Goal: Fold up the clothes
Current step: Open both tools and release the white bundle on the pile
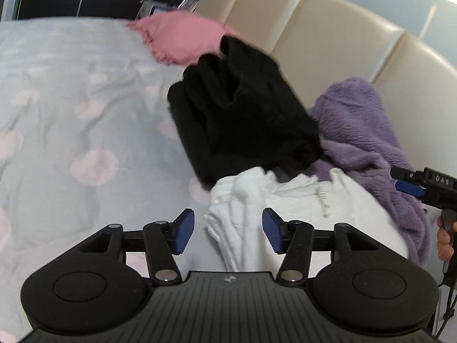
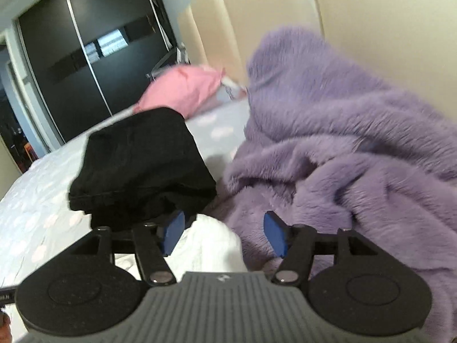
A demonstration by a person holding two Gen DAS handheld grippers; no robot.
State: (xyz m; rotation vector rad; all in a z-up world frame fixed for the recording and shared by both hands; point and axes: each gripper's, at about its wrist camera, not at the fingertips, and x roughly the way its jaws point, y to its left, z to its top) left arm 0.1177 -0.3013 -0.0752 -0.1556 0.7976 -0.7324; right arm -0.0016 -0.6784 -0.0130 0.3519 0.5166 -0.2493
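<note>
Left wrist: white garment point(image 1: 300, 208) lies crumpled, bunched.

- Black garment point(image 1: 242, 114): dark, bunched in loose folds, at 12 o'clock.
- White garment point(image 1: 300, 217): crumpled and wrinkled, touching the black one's near edge.
- Purple fleece point(image 1: 365, 131): fluffy, heaped at 2 o'clock.

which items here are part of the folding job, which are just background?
Job:
- white garment, nearest both grippers
- black garment, bunched behind it
- purple fleece, heaped by the headboard; garment or blanket, cannot tell
- left gripper, open
- right gripper, open

Background:
- pink pillow
- bedspread
- headboard
- dark wardrobe
</note>
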